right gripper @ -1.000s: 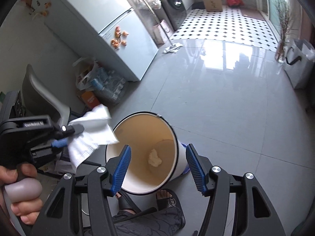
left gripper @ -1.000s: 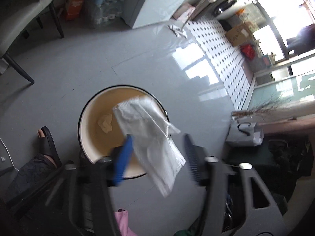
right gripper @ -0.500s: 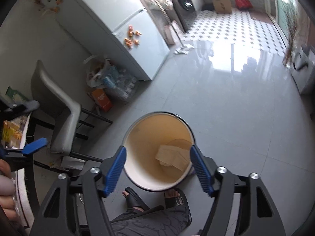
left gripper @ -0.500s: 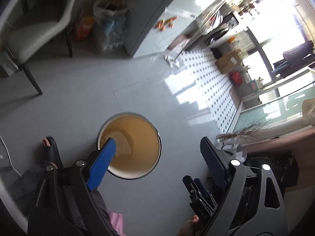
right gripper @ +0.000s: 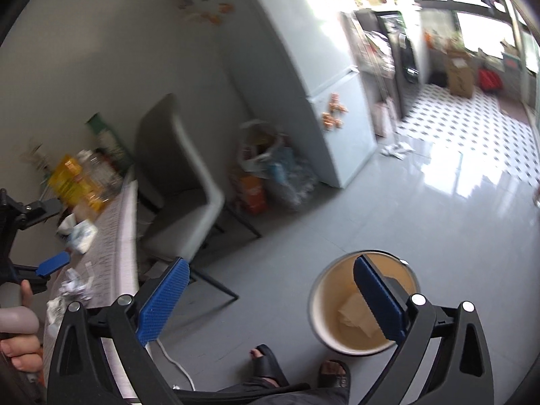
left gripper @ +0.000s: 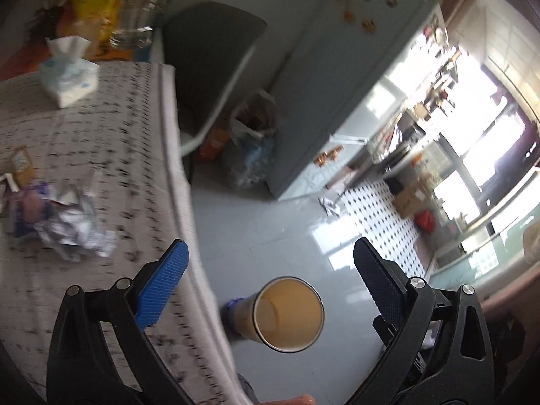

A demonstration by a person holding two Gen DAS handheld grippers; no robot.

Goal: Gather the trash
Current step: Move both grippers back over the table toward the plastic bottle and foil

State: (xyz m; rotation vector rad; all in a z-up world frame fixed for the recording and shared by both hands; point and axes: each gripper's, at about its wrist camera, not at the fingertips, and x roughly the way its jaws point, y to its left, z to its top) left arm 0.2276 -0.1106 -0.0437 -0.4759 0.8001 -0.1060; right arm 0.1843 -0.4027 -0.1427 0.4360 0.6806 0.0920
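The round trash bin (left gripper: 293,298) stands on the grey floor beside the table, and flat white paper (right gripper: 354,314) lies at its bottom. Crumpled foil-and-paper trash (left gripper: 72,233) lies on the patterned tablecloth (left gripper: 111,141), left of my left gripper (left gripper: 270,253). Its jaws are opening wide, with nothing between them. My right gripper (right gripper: 270,266) hangs above the bin (right gripper: 332,290), its jaws also opening and empty. The right wrist view shows the crumpled trash (right gripper: 72,285) and the left gripper's blue pad (right gripper: 54,265) at the far left.
A tissue pack (left gripper: 67,81), bottles and yellow packets stand at the table's far end. A grey chair (right gripper: 189,202) is pushed against the table, with a fridge (right gripper: 324,84) and a bag of bottles (right gripper: 280,175) behind. The person's sandalled feet (right gripper: 266,364) rest near the bin.
The left gripper let go of the white paper, which now lies in the bin. Both grippers opened wider, rose, and swung toward the table.
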